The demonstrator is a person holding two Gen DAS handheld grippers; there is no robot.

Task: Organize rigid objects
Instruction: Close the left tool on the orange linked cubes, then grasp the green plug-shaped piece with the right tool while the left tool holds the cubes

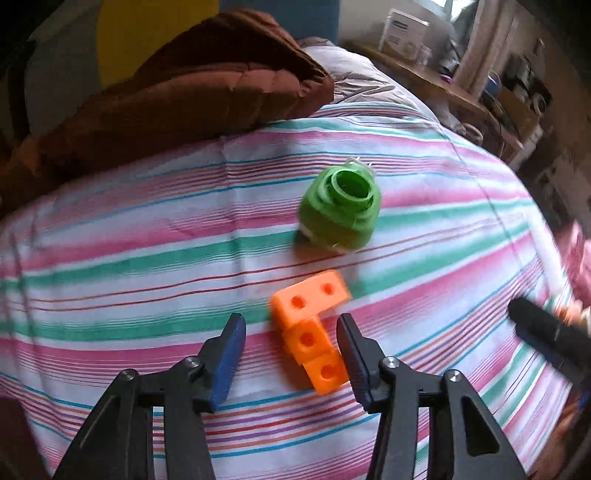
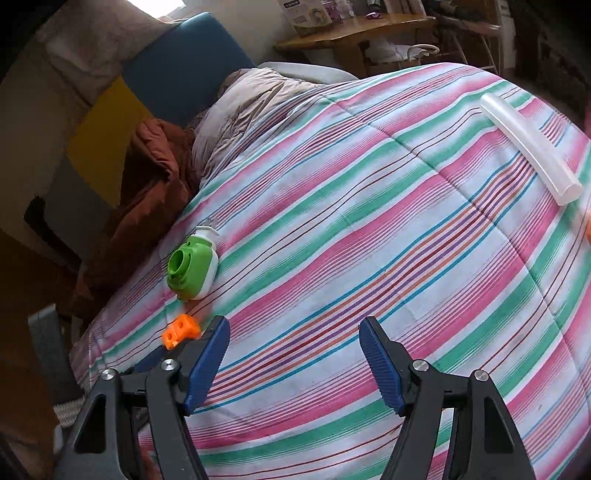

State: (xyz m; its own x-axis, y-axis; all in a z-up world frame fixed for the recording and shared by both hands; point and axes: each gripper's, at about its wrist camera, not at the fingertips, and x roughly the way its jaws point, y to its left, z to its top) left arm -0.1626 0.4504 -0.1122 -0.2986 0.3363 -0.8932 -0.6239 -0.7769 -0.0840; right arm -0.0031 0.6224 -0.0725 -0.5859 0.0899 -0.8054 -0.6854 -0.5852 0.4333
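An orange block piece with round holes [image 1: 309,328] lies on the striped bedspread [image 1: 147,240]. My left gripper [image 1: 291,326] is open, its jaws on either side of the piece's near end, not closed on it. A green and white round toy [image 1: 341,208] lies just beyond. In the right wrist view the same toy [image 2: 192,264] and orange piece [image 2: 181,330] sit at the left, and a translucent white tube [image 2: 532,147] lies at the far right. My right gripper [image 2: 293,341] is open and empty above the bedspread [image 2: 369,240]. It shows at the left view's right edge [image 1: 546,328].
A brown quilted blanket [image 1: 184,92] is heaped at the back left of the bed. A wooden desk with boxes [image 2: 354,29] stands beyond the bed. The bed's edge drops off at the left in the right wrist view.
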